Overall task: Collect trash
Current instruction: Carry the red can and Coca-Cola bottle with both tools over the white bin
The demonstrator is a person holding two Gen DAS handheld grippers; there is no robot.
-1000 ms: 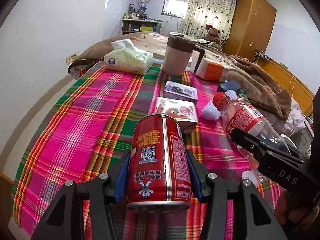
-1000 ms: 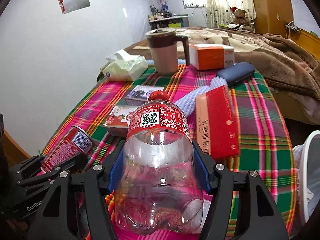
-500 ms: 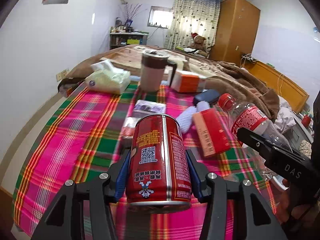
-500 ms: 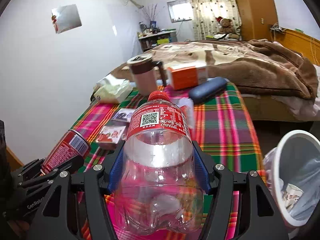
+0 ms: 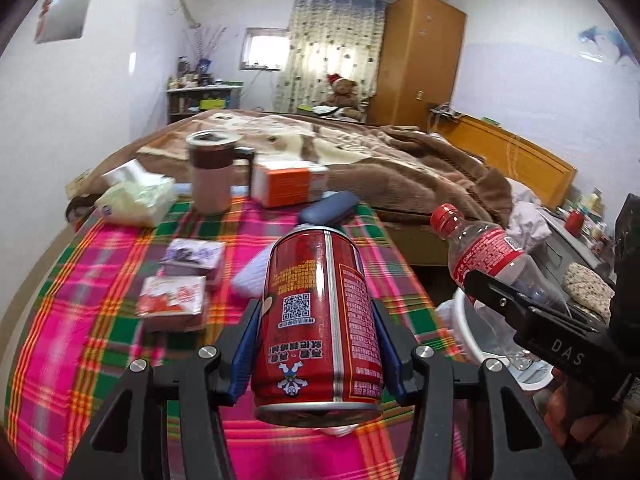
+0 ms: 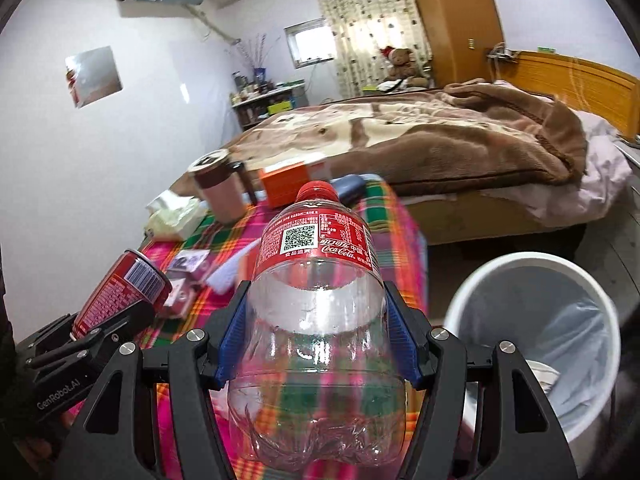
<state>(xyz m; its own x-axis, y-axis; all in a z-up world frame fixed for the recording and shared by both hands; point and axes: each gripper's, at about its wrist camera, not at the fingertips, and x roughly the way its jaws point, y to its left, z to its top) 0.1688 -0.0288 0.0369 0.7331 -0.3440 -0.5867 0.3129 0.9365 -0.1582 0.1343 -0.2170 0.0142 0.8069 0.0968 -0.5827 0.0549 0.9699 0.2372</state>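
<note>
Landmark = plaid cloth [image 5: 100,280] on the table; going L to R.

Hidden/unclear: tissue pack [image 5: 136,198] at cloth's far-L corner is blurred, print unreadable. Two small boxes [image 5: 182,280] mid-cloth, labels too smeared to read. White ribbed thing [image 5: 250,276] and dark case [image 5: 330,210] partly behind the red can [image 5: 320,320]; can't tell what the white thing is. Can's base cut by the lower frame area, cloth behind it blocked. In the right wrist view the bottle blocks most of the cloth's near-R part.

Containers: lidded mug [image 5: 212,176] at cloth's far edge, contents not visible. Orange box [image 5: 290,182] just R of mug, closed. White bin [image 6: 532,344] on floor off cloth's R edge, lined w/ a clear bag; some pale scrap low inside, rest hard to make out.

Grippers: left gripper [image 5: 320,344] clamped on red can, blue pads on both sides, can lifted above cloth's near edge. Right gripper [image 6: 316,340] clamped on the empty clear cola bottle [image 6: 316,292], red cap pointing away, held over cloth's R edge, just L of bin.
</note>
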